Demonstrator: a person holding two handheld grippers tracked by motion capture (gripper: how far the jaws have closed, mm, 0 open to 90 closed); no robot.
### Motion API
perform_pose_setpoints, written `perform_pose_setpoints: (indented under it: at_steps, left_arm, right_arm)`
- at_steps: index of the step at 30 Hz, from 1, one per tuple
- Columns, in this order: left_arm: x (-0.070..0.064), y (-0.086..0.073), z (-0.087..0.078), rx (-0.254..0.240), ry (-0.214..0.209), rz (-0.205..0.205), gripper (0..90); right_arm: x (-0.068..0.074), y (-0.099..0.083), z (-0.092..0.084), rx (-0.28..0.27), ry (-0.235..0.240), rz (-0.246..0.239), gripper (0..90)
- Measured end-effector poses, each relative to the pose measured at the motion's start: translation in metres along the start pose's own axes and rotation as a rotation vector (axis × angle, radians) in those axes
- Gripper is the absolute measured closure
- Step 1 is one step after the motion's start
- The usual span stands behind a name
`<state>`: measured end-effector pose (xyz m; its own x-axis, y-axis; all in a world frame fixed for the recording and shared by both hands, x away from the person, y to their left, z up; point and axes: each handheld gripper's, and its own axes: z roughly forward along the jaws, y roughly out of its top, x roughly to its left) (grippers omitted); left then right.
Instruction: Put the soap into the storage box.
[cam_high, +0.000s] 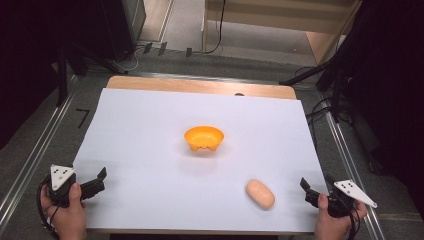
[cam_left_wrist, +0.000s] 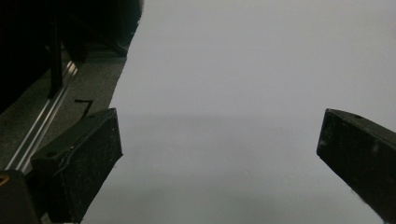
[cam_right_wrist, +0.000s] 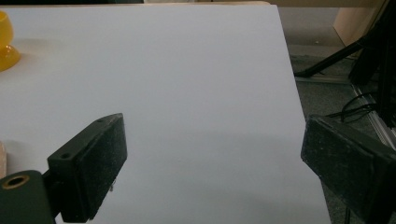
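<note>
1. Nearest the high camera, the person's two hands sat at the front edge of the table (cam_high: 150, 125), each holding a hand-held gripper: the left hand-held gripper (cam_high: 101, 176) at the near left corner, the right hand-held gripper (cam_high: 303, 185) at the near right.
2. Both had their jaws spread wide with nothing between them, only the white sheet beneath.
3. An oval, pale peach-coloured bread roll (cam_high: 260, 194) lay on the sheet near the front right, smooth and slightly glossy, its long axis running diagonally. It was near the right hand-held gripper but not touching it.
4. Near the middle of the table stood an orange bowl (cam_high: 203, 138), well apart from the roll.
5. The high view took in roll, bowl and both hands together. The right gripper view caught just an edge of the bowl (cam_right_wrist: 6, 42) at its upper left and a sliver of the roll (cam_right_wrist: 2, 161) at its left border. The left gripper view showed bare white sheet between its jaws, plus a floor rail (cam_left_wrist: 44, 126) at its left.
</note>
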<state>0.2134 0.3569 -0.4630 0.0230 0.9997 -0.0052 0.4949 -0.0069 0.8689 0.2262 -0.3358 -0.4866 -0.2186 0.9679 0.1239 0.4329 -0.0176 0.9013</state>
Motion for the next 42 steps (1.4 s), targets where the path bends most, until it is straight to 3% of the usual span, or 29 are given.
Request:
perform_pose_setpoints:
  at_steps: [5, 7, 16, 21, 25, 28, 38, 42]
  left_arm:
    - [0.000, 0.000, 0.000, -0.001, 0.000, 0.002, 0.4]
    - [0.000, 0.000, 0.000, -0.002, 0.000, 0.001, 0.4]
    - [0.000, 0.000, 0.000, -0.002, -0.002, 0.001, 0.4]
    - [0.000, 0.000, 0.000, 0.001, -0.005, 0.004, 0.4]
    - [0.000, 0.000, 0.000, 0.004, -0.007, 0.008, 0.4]
    - [-0.001, 0.000, 0.000, 0.008, 0.000, 0.016, 0.4]
    - [-0.001, 0.000, 0.000, 0.007, 0.006, 0.014, 0.4]
    - [-0.001, 0.000, 0.001, 0.010, 0.004, 0.017, 0.4]
  right_arm:
    - [0.000, 0.003, 0.000, 0.038, 0.034, -0.014, 13.8]
    - [0.000, 0.006, -0.001, 0.069, 0.023, -0.038, 13.7]
    - [0.010, 0.028, -0.013, 0.189, 0.071, -0.121, 16.9]
    - [0.028, 0.039, -0.012, 0.272, 0.114, -0.199, 17.4]
    - [0.044, 0.048, -0.009, 0.334, 0.177, -0.237, 17.4]
    - [0.057, 0.053, -0.007, 0.379, 0.193, -0.284, 17.3]
    - [0.097, 0.052, 0.006, 0.487, 0.306, -0.363, 16.3]
    - [0.109, 0.050, 0.011, 0.518, 0.323, -0.383, 15.6]
